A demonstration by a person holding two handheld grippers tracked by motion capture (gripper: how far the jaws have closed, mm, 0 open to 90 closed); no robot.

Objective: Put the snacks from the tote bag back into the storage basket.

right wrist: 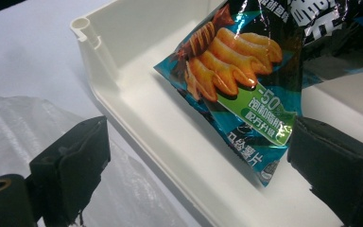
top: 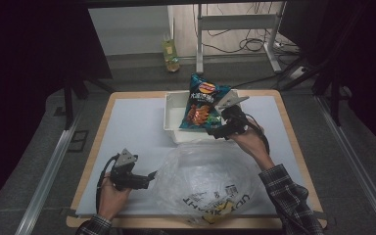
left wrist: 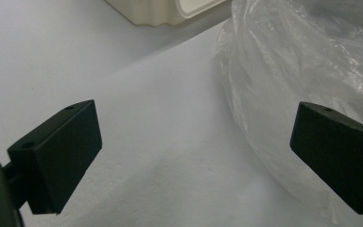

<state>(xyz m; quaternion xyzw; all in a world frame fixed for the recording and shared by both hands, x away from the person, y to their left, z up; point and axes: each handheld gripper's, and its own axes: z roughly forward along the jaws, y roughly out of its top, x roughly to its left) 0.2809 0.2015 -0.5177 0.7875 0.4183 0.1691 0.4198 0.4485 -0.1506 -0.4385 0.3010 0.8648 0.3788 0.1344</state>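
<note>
**Chip bag stands in white bin as both my grippers hang open**

At the near edge of the table [top: 127, 122], my left gripper [top: 149, 177] rests low over the pale mat, jaws spread wide with nothing between them. In the left gripper view the bare mat runs between the two black pads [left wrist: 66, 151], and the right-hand pad sits just beside the crinkled skin of the clear plastic bag [left wrist: 288, 71]; whether it touches the film I cannot tell.

That plastic bag [top: 208, 176] lies slumped across the front middle of the table, black and yellow print on its near side, between my two hands. My left hand [top: 111, 196] holds its tool at the bag's left edge; my right forearm, in a plaid sleeve [top: 286, 193], reaches past the bag's right side.

Farther out, my right gripper [top: 214, 131] hovers at the near rim of the white bin [top: 172, 110], jaws wide apart and gripping nothing. In the right gripper view the bin's rim [right wrist: 123, 94] runs between the jaws, and the lower corner of the chip bag [right wrist: 246, 94] lies close to the right-hand pad without being pinched.

The chip bag [top: 201, 100], blue with a red logo, stands tilted inside the bin, its top above the far wall, near the back of the table.
</note>
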